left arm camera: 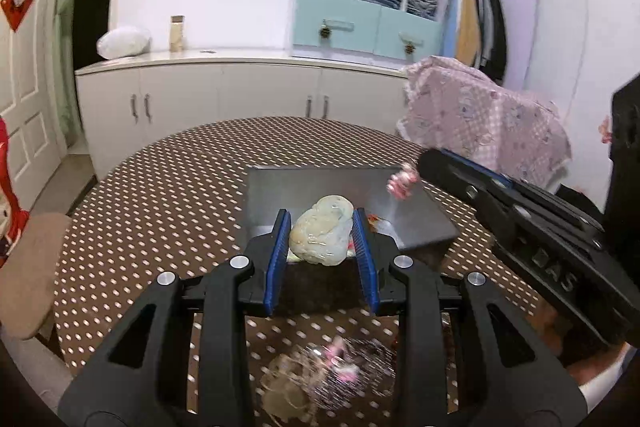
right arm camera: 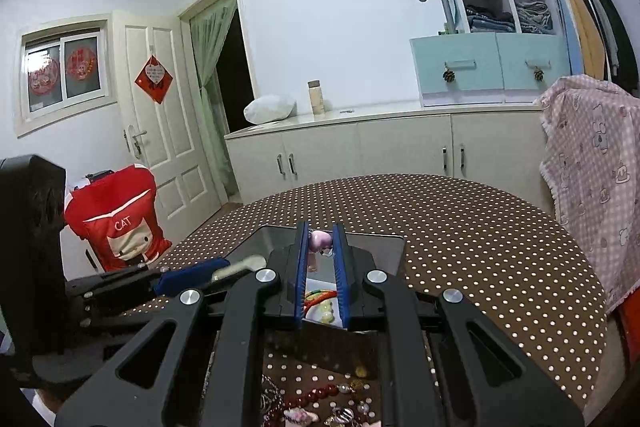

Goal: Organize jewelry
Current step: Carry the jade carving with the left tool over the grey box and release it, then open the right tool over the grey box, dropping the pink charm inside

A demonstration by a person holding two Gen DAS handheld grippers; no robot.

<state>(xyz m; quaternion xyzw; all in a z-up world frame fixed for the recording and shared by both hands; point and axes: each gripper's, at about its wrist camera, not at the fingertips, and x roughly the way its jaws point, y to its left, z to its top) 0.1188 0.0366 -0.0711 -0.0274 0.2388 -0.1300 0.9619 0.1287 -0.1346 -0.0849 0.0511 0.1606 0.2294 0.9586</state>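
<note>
Left gripper (left arm camera: 322, 227): I'm pinching a pale, glossy carved jade pendant (left arm camera: 320, 235).
Right gripper (right arm camera: 322, 247): pinching a small pink bead charm (right arm camera: 321, 241) above the open box (left arm camera: 420, 219).

This is a room in someone's home, likely a bedroom. A round tabletop with a brown, white-dotted cloth (right arm camera: 480, 227) stands in the middle. Behind it runs a long white cupboard (right arm camera: 360, 147). Open white shelves with folded clothes (right arm camera: 504, 11) and hanging coats (right arm camera: 592, 27) fill the corner. A red paper charm (right arm camera: 153, 79) hangs on the white door (right arm camera: 160, 131).
</note>
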